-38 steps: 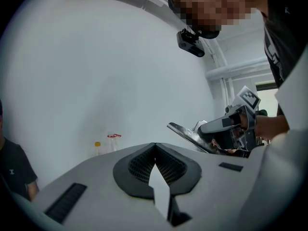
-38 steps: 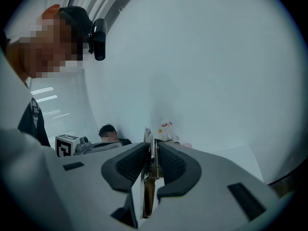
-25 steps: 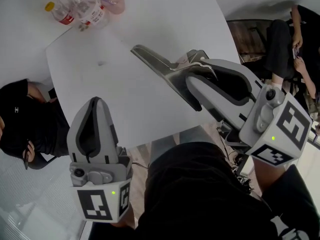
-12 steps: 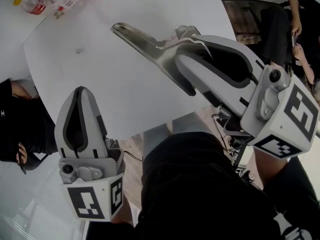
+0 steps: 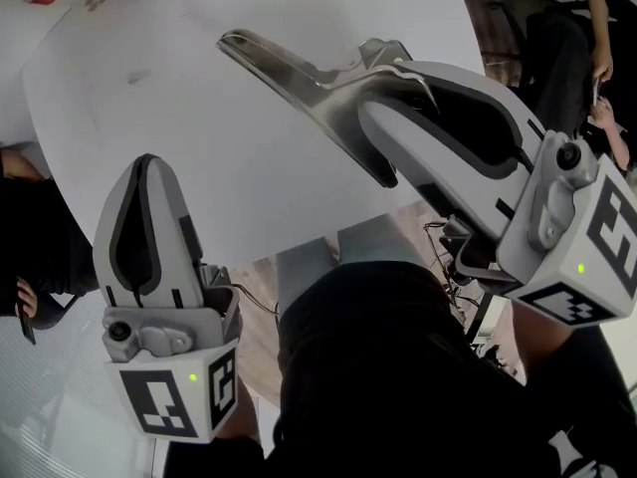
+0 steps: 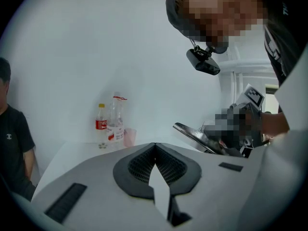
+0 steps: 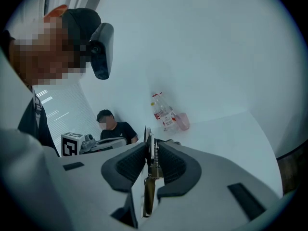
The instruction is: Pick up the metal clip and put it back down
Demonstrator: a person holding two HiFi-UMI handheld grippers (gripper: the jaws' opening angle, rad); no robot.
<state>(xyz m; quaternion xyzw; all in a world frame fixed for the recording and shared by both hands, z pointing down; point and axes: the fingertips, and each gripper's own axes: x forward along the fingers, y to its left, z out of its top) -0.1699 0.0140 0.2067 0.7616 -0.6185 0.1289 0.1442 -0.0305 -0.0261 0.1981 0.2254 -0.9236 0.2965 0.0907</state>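
The metal clip (image 5: 289,73) is a long shiny clamp held up over the white table (image 5: 199,157), its narrow end pointing up-left. My right gripper (image 5: 383,108) is shut on its sprung end, and in the right gripper view the clip (image 7: 150,170) stands edge-on between the dark pads. My left gripper (image 5: 147,165) is at the table's near edge, to the left of the clip and apart from it. It is shut with nothing in it, its pads meeting in the left gripper view (image 6: 155,147). There the clip (image 6: 195,136) shows to the right.
Plastic bottles (image 6: 109,124) and a pink cup (image 6: 129,136) stand at the table's far corner. A person in black (image 5: 30,257) sits at the table's left side, and another person (image 5: 587,68) is at the right. The table's near edge runs close to my body.
The head view has shifted, so the bottles have slid almost out of the top left corner. My right gripper still holds the clip the same way; the left one stays shut.
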